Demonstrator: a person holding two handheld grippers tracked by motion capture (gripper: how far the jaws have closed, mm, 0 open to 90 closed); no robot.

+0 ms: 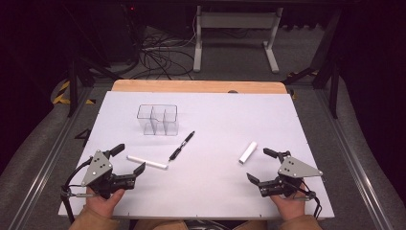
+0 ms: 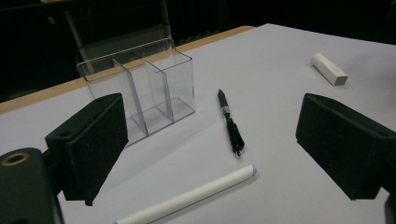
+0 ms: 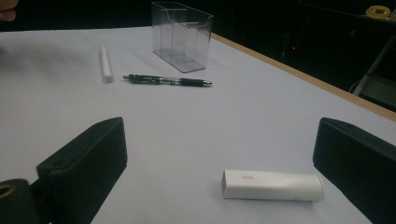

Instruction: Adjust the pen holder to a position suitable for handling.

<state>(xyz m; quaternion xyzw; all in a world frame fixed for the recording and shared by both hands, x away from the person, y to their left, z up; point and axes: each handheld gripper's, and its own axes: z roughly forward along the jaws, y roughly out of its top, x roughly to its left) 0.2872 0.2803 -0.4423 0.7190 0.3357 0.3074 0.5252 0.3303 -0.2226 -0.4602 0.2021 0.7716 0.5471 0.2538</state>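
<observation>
Apparently nothing's sorted yet: clear organizer (image 1: 158,120) stands empty w/ all compartments bare, three items loose on the white tabletop (image 1: 215,191). Going L to R: left gripper (image 1: 128,159), jaws wide apart, nothing between them, just beside the white pen (image 1: 147,162), a slim matte cylinder. Black pen (image 1: 182,145) lies diagonally in front of the organizer, glossy w/ clip. White eraser-like block (image 1: 248,152), short, smooth, rounded at one end, sits near the right gripper (image 1: 258,165), also spread wide & empty. Organizer's hard transparent plastic w/ thin dividers.
</observation>
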